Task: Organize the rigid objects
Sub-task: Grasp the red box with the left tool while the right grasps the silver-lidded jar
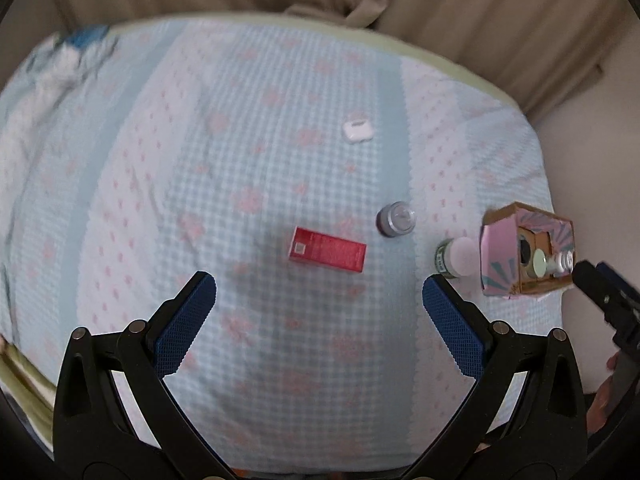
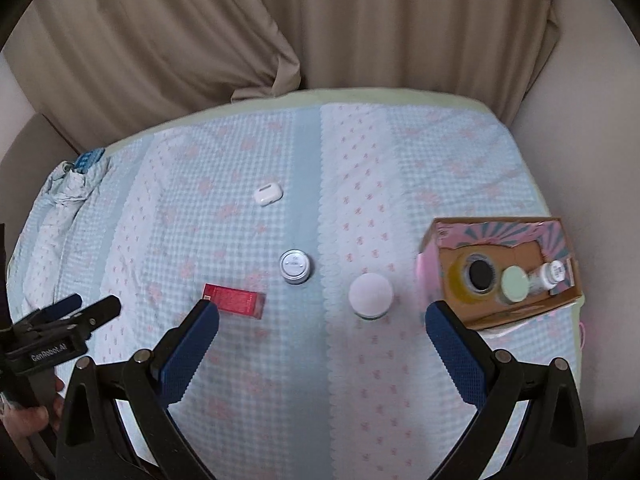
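Observation:
A red box (image 1: 327, 254) (image 2: 235, 300) lies flat on the blue checked cloth. A small silver-lidded jar (image 1: 395, 219) (image 2: 295, 267), a white-lidded jar (image 1: 457, 257) (image 2: 370, 295) and a white earbud case (image 1: 358, 129) (image 2: 267, 193) also lie on the cloth. A pink cardboard box (image 1: 524, 254) (image 2: 500, 272) at the right holds a tape roll (image 2: 476, 278), a green-lidded jar (image 2: 515, 285) and a small bottle (image 2: 550, 274). My left gripper (image 1: 319, 300) is open above the cloth, just short of the red box. My right gripper (image 2: 322, 330) is open and empty in front of the jars.
The cloth covers a bed with a pale green edge (image 2: 360, 94). Beige curtains (image 2: 280, 20) hang behind it. A bunched blue and white fabric (image 2: 64, 188) lies at the far left. The left gripper shows at the left edge of the right wrist view (image 2: 64, 320).

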Demonstrator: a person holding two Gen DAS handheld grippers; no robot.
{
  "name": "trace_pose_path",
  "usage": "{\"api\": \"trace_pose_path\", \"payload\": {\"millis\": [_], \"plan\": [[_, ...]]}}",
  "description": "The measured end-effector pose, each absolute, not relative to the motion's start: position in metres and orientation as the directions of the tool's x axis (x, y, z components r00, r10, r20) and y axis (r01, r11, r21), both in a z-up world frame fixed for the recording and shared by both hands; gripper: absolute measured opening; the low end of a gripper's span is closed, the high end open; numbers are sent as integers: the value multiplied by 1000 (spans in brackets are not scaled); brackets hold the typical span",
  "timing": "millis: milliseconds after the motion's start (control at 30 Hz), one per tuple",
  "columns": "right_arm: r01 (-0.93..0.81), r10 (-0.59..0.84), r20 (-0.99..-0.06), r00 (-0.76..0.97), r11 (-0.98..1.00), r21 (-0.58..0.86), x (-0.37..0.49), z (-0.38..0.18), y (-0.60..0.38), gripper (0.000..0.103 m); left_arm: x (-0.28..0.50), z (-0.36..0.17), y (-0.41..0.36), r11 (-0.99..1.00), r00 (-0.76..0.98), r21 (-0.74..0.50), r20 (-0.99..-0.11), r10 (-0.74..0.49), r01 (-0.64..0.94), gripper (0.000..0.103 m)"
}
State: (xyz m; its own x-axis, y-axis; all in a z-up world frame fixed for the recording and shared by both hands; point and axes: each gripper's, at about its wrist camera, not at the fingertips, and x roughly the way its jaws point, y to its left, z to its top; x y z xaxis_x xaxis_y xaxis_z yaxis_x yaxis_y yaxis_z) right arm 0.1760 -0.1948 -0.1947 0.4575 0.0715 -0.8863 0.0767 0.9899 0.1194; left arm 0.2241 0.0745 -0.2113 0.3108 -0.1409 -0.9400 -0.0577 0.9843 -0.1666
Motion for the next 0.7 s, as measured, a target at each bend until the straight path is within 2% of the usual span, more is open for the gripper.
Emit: {"api": "trace_pose_path", "payload": {"millis": [133, 367, 533, 633, 700], "plan": [[82, 86, -908, 409, 988, 130, 201, -220, -183, 103, 244, -253, 79, 968, 196, -185, -969, -151, -169, 103], [54, 92, -947, 307, 992, 113, 255, -285, -175, 103, 271, -324, 85, 868, 166, -242, -968, -188, -434, 103], [-5, 91, -967, 239, 996, 93, 288, -340, -167, 103, 286, -385, 85, 754, 98, -226, -972, -211, -617, 102], [-62, 92, -971, 219, 995, 80, 303, -371, -163, 103, 291, -413, 83, 694, 56, -206, -971, -232, -690, 95], [-102, 97, -974, 207, 992, 77, 311, -391, -161, 103, 294, -431, 81, 652, 33, -195, -967, -252, -733, 93]]}}
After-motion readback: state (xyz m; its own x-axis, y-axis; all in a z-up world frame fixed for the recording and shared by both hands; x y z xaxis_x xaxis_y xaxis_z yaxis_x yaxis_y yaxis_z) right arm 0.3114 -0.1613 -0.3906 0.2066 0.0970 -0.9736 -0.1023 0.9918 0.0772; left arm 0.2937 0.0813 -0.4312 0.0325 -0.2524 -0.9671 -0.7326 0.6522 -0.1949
